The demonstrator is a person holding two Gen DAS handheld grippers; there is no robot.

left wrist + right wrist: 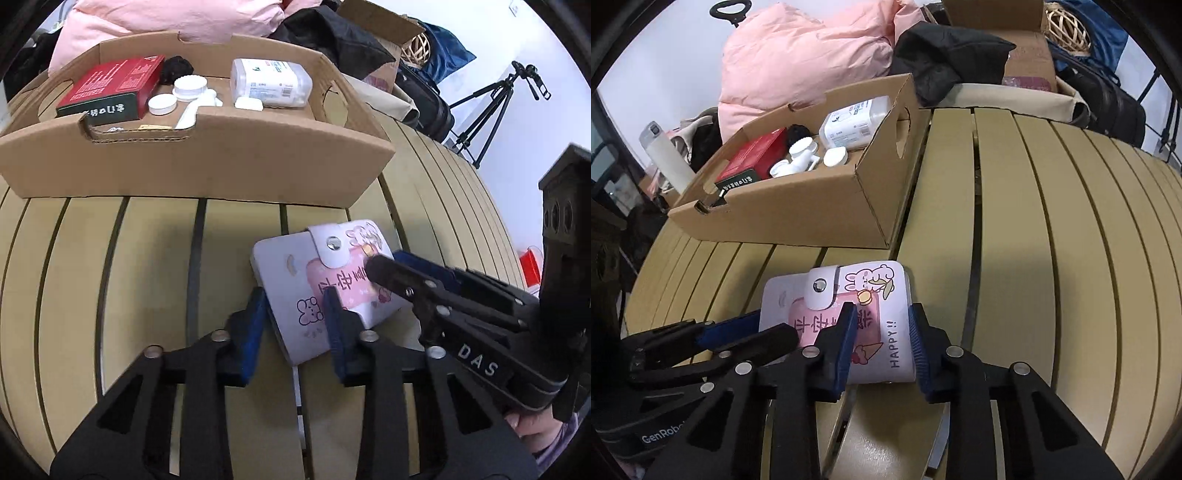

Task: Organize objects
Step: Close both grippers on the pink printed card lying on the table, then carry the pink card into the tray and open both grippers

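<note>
Left wrist view: two grippers converge on one small wallet [325,291] lying flat on the slatted table [147,258].

The left gripper [295,325] straddles the wallet's near corner, jaws partly open, blue pads close beside it, though whether they press it I cannot tell. The right gripper [882,343] likewise brackets the wallet's right end, partly open, contact unclear. Both tools crowd the same flat item, so a finger could clash with the other tool, or a closing pad could skid the wallet off along a slat gap. The cardboard box [207,162] sits beyond the jaws, already holding a red box [110,88] and white containers [271,83]. The wallet's near edge hides behind the fingers, and its underside is unseen.
</note>
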